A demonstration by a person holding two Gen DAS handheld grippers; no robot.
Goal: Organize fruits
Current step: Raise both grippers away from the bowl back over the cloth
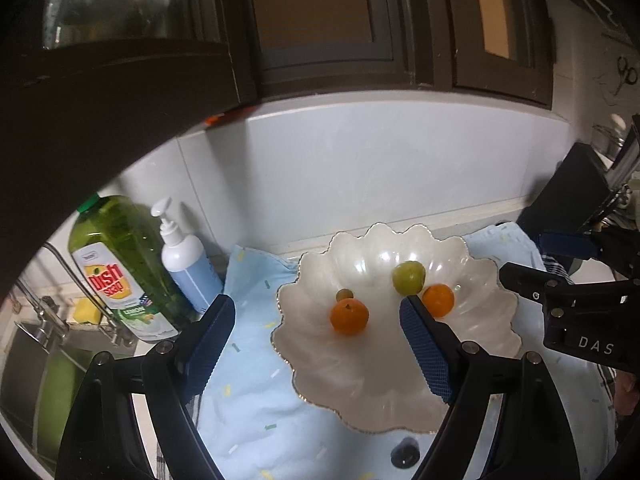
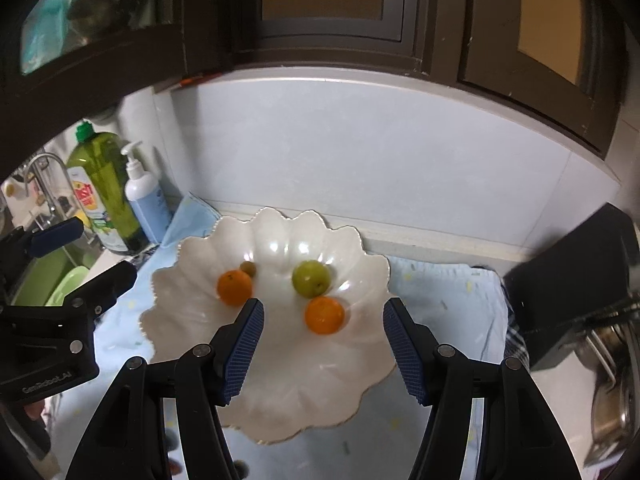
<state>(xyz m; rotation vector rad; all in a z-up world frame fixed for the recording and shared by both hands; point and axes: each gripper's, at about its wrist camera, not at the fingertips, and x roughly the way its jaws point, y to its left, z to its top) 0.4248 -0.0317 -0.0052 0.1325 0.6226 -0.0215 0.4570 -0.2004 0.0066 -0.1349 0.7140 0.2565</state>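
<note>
Both pairs of blue fingers are held apart, and nothing is held in either. The left gripper (image 1: 316, 344) is spread wide; the right gripper (image 2: 324, 346) is spread less wide.

All four fruits are seen inside the white wavy bowl (image 2: 188, 320), which is set on a light blue cloth (image 1: 248, 400) near the back edge of the counter. One orange (image 1: 349, 317) lies just ahead of the left fingers, with a tiny green fruit (image 1: 344, 294) touching it from behind. The other orange (image 2: 324, 315) lies just ahead of the right fingers, between them, with a bigger green fruit (image 2: 311, 277) right behind it. All the fruits are round, so no long side needs to be lined up. Each orange can be reached best by the gripper on its own side.

At the left end of the counter a green bottle (image 1: 120, 268) marked "dish soap" and "lemon" is seen, beside a white pump bottle (image 1: 186, 264). "DAS" can be read on the right gripper's body, and "GenRobot.AI" on the left one
</note>
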